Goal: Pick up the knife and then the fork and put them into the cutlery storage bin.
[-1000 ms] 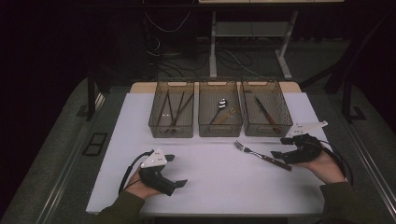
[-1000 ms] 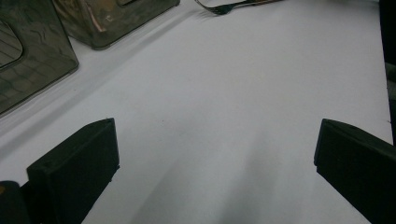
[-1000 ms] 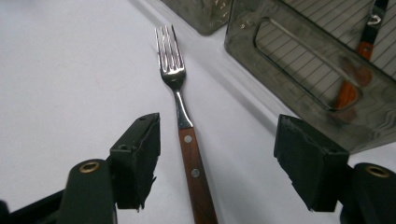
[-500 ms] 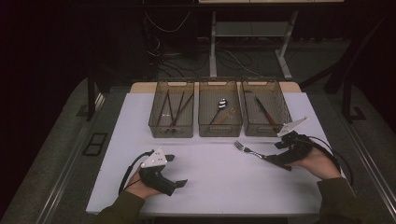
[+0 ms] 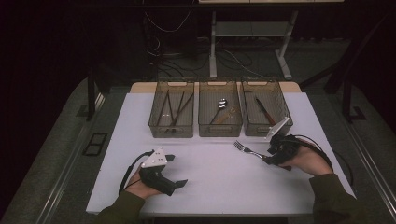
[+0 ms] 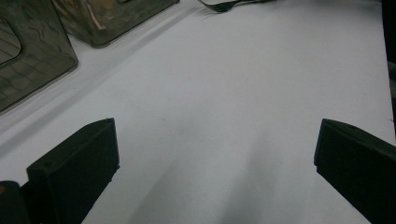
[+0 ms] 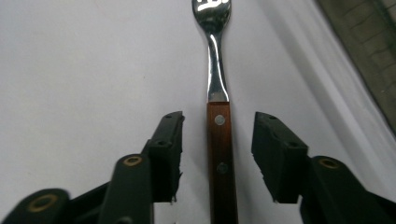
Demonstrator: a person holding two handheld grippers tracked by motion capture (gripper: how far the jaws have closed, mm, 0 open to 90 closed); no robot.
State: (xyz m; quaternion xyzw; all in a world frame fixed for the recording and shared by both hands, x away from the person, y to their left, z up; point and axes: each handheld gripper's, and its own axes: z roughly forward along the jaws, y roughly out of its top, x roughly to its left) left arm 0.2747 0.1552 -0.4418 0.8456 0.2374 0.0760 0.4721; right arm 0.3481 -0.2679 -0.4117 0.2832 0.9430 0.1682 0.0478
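A fork (image 5: pixel 244 149) with a steel head and a brown wooden handle (image 7: pixel 219 144) lies flat on the white table, tines pointing left and away. My right gripper (image 5: pixel 269 157) sits low over the handle end. Its jaws have just been closing and stand on either side of the handle (image 7: pixel 218 120), with a gap on each side and no pad touching. My left gripper (image 5: pixel 178 170) rests at the table's front left, jaws wide apart (image 6: pixel 215 135) with bare table between them. The fork's tines (image 6: pixel 225 5) show far off in the left gripper view.
Three clear smoked bins stand in a row at the back: the left bin (image 5: pixel 171 131) holds dark sticks, the middle bin (image 5: pixel 219 132) a spoon, the right bin (image 5: pixel 261 132) a knife-like utensil. The right bin is close behind my right gripper. Table edges drop off on all sides.
My right gripper has slid left along the table and sunk a little, bringing its jaws around the fork's handle, and the jaws have narrowed. The left gripper has stayed put.
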